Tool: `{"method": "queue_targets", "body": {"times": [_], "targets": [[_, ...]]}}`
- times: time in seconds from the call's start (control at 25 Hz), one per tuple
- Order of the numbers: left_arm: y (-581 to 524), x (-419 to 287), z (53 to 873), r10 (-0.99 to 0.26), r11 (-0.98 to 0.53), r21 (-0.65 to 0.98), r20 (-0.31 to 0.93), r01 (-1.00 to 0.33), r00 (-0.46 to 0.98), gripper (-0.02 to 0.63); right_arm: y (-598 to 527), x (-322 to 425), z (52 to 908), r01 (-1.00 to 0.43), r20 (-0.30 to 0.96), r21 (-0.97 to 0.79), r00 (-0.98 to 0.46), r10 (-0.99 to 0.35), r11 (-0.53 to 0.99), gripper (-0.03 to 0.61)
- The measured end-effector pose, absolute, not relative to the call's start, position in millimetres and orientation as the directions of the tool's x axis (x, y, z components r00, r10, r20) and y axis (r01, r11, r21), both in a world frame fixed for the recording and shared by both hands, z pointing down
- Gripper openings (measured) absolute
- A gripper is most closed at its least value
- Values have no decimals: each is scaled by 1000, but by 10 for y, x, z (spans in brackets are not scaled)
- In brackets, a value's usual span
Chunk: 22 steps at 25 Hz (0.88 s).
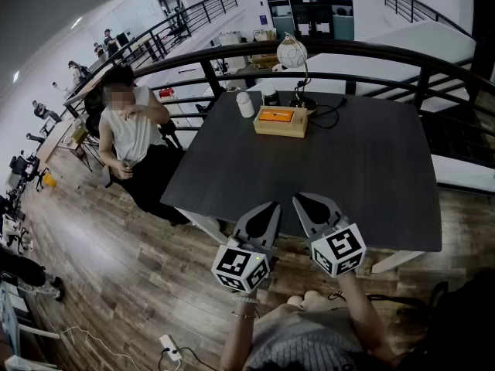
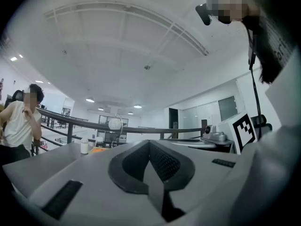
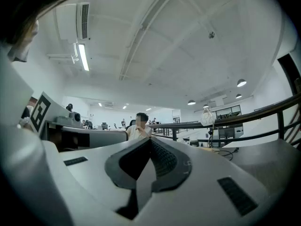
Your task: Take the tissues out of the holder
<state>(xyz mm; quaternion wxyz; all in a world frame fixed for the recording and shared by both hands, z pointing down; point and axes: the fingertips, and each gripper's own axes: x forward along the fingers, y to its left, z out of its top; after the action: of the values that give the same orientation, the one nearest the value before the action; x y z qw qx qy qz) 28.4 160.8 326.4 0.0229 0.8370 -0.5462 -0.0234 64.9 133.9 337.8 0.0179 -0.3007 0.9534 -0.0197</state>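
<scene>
A wooden tissue holder [image 1: 281, 121] with an orange pack of tissues [image 1: 278, 115] in its top stands at the far side of the dark table [image 1: 371, 176]. Both grippers hover over the table's near edge, far short of the holder. The left gripper [image 1: 272, 205] and the right gripper [image 1: 297, 199] sit side by side, each with its jaws together and nothing between them. In the left gripper view the shut left gripper [image 2: 149, 142] points across the table, with the holder [image 2: 98, 149] a small orange spot far off. The right gripper view shows the right gripper [image 3: 150, 140] shut and empty.
Near the holder stand a white bottle [image 1: 244, 104], a dark cup [image 1: 270, 97] and a desk lamp [image 1: 292, 52] with a black cable [image 1: 329, 114]. A person [image 1: 131, 130] sits at the table's left side. A black railing [image 1: 348, 52] runs behind the table.
</scene>
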Motion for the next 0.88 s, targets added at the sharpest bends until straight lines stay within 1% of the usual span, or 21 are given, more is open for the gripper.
{"method": "queue_targets", "body": {"times": [0.72,0.88], "targets": [[1377,401,3265,-926,-378,60,-8,-924,379,8,1125,771,3378,-545,-22,-40,-837,-546,837,12],[1332,482,3258,-927,-376,63,-6,-925,376,8,1074,849,3346,-536,-34,-66,-842,-539,841,12]]}}
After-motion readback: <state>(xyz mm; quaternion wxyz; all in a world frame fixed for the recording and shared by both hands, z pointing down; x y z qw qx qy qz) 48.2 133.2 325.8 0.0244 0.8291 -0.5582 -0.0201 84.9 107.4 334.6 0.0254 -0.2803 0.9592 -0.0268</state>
